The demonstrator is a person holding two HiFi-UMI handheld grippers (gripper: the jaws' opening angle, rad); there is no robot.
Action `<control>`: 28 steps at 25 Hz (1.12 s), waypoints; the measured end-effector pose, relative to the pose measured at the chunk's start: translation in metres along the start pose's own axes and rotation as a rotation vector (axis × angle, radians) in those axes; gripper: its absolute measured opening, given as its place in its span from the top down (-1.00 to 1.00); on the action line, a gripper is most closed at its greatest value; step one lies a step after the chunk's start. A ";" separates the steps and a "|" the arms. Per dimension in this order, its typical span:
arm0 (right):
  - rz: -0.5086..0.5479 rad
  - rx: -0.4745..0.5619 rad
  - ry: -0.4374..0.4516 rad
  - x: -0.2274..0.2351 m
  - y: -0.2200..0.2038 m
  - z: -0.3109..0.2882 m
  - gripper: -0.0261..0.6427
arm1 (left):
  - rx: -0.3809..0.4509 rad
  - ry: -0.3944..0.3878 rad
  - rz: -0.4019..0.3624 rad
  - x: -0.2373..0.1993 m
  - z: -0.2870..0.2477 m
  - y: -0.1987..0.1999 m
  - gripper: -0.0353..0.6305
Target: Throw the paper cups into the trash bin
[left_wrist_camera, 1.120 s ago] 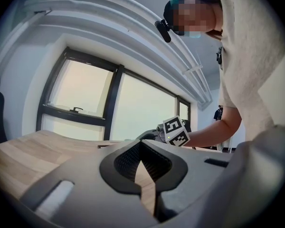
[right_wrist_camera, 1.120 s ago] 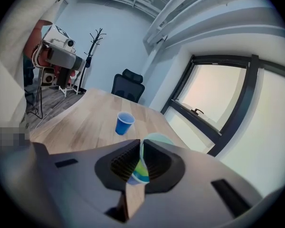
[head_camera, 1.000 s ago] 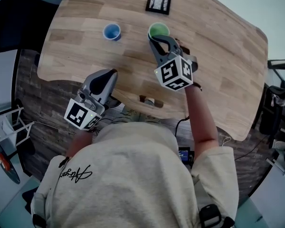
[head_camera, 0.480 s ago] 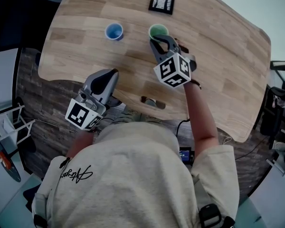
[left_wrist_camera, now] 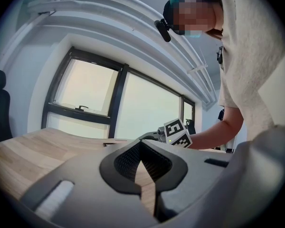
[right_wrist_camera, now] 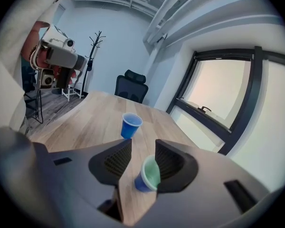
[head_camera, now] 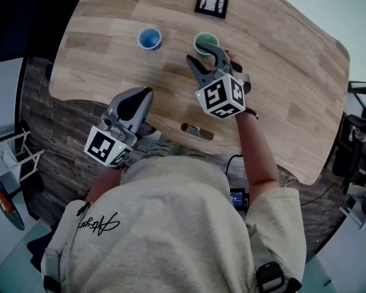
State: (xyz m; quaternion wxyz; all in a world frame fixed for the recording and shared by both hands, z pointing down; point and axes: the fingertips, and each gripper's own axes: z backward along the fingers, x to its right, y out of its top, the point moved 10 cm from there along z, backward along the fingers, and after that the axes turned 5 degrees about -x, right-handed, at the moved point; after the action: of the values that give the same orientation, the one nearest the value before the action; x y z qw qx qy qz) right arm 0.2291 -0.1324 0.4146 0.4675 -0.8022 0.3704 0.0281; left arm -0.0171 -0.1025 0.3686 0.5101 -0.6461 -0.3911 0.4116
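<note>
Green-lined cup (head_camera: 205, 41), blue cup (head_camera: 149, 38) beside, picture frame (head_camera: 212, 0) beyond

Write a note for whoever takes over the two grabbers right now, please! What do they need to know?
Left gripper: shut and empty, by the near edge of the table.
Right gripper: jaws have just been opening. They are open now, with the green-lined cup at their tips, not pinched.
Cups: both stand upright on the table. The blue cup is to the left of the green-lined cup.
Done: no cup is binned yet.
Left: grab each cup and drop it in the trash bin, which no view shows.
</note>
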 end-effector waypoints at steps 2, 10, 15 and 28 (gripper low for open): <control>0.015 0.023 0.010 -0.003 0.009 -0.002 0.51 | 0.002 0.007 0.000 0.000 0.003 0.000 0.89; 0.118 0.081 0.089 -0.020 0.052 -0.032 0.50 | 0.002 0.057 0.000 -0.005 0.022 -0.002 0.89; 0.184 0.078 0.144 -0.034 0.072 -0.060 0.49 | 0.004 0.097 0.000 -0.007 0.039 -0.004 0.89; 0.365 -0.060 0.194 -0.055 0.073 -0.111 0.49 | -0.003 0.193 0.020 -0.015 0.077 -0.011 0.89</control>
State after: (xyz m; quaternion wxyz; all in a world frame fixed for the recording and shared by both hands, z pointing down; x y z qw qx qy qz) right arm 0.1107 -0.2084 0.4449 0.3925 -0.7343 0.5520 0.0459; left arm -0.0948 -0.0884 0.3709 0.5403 -0.6873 -0.3346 0.3518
